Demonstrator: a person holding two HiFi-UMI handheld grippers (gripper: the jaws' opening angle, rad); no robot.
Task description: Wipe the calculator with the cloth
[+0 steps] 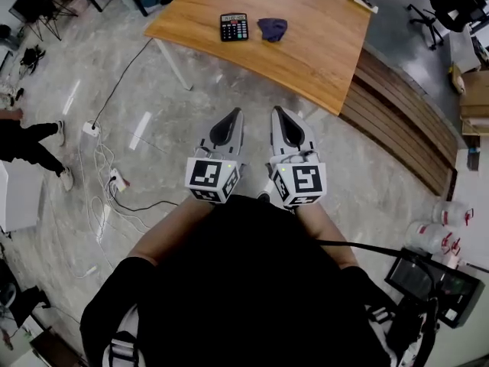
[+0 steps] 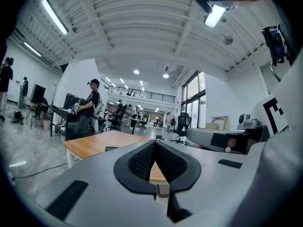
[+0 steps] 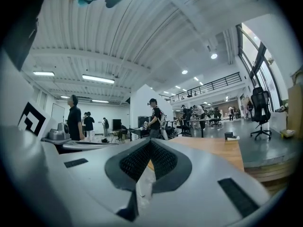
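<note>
**Head view, looking steeply down.** The person holds the left gripper and the right gripper side by side in front of the body. Both point level toward a wooden table. Each gripper carries a cube with square markers at its rear.

**Gripper state.** In both gripper views the jaws are closed tip to tip and the ribbed black pads meet at the front. Nothing is between the pads, so neither gripper has hold of anything.

**Task objects.** The black calculator lies flat on the tabletop, near the table's left edge. The dark blue cloth lies crumpled just beside it, to its right, and does not touch it. Both are well apart from the grippers, across a stretch of grey marbled floor.

**Surroundings.** A white power strip with trailing cables lies on the floor at left. A bystander's legs show at the left edge. The gripper views show several people standing in an open hall.
</note>
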